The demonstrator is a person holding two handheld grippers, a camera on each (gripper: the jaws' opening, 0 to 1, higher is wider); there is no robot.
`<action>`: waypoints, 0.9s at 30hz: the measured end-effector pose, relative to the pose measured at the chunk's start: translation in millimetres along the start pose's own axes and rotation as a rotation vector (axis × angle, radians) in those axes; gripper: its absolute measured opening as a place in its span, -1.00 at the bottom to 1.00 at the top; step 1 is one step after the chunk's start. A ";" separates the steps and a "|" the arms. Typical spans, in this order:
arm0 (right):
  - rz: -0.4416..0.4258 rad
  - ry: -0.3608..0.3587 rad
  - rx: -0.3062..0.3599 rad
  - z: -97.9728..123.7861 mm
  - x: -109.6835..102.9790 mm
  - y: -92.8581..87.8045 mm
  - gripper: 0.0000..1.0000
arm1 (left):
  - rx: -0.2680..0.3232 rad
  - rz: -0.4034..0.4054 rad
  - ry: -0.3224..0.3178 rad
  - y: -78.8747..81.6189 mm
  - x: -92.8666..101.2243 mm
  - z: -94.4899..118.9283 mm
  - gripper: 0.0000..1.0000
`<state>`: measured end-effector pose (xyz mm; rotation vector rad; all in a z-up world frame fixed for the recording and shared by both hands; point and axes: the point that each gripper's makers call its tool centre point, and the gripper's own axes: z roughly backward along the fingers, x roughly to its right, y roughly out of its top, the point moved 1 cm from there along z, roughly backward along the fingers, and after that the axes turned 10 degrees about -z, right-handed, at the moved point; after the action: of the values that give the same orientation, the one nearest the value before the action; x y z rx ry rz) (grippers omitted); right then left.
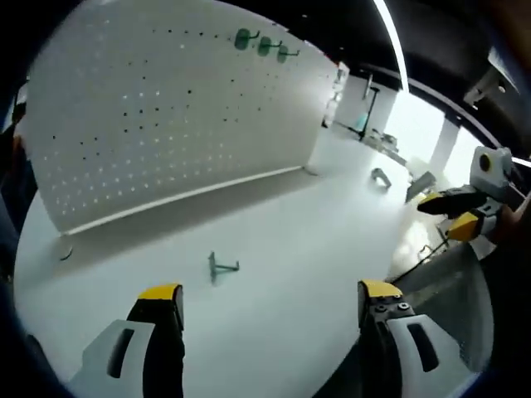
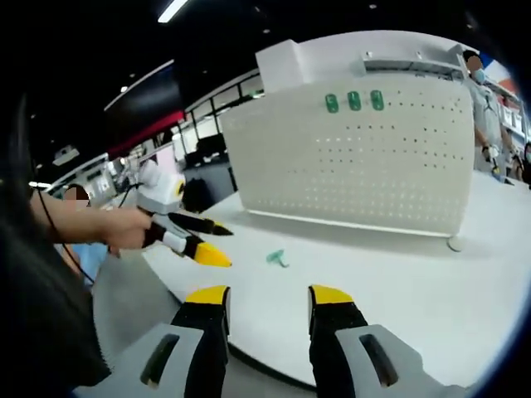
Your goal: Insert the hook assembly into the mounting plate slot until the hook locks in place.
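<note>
left hand-held gripper (image 1: 270,300) wide open, empty, green hook (image 1: 221,266) on table just ahead, untouched

White round table (image 1: 315,249), ceiling strip light (image 1: 397,41), bg desks w/ monitors (image 2: 203,149)

Both views look forward across the table (image 1: 274,249), apparently from opposite sides, sharing the pegboard (image 2: 357,157).

Bright even light from long ceiling strip lamps (image 1: 397,41), window glare at far right, soft shadows on the glossy white surface (image 1: 315,215), strong fisheye bending, slight blur
</note>
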<state>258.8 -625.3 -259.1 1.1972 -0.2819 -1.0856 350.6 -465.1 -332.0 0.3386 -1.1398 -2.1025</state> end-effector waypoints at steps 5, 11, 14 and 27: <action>-0.002 -0.004 -0.014 -3.2 5.5 0.8 -0.27 | -0.029 0.033 -0.009 -10.1 -8.5 -16.4 0.68; -0.008 -0.014 -0.017 -8.7 12.8 5.2 -0.27 | -0.033 0.067 -0.012 -16.2 -15.0 -31.5 0.57; -0.009 -0.015 -0.022 -12.2 14.3 6.1 -0.27 | -0.035 0.082 -0.011 -18.5 -14.7 -38.1 0.57; -0.022 -0.024 -0.056 -16.7 22.2 0.9 -0.29 | -0.108 0.071 0.003 -29.6 -25.8 -57.7 0.39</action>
<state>281.9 -632.9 -272.6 1.1401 -0.2555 -1.1211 385.7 -472.6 -391.9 0.2464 -1.0172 -2.0912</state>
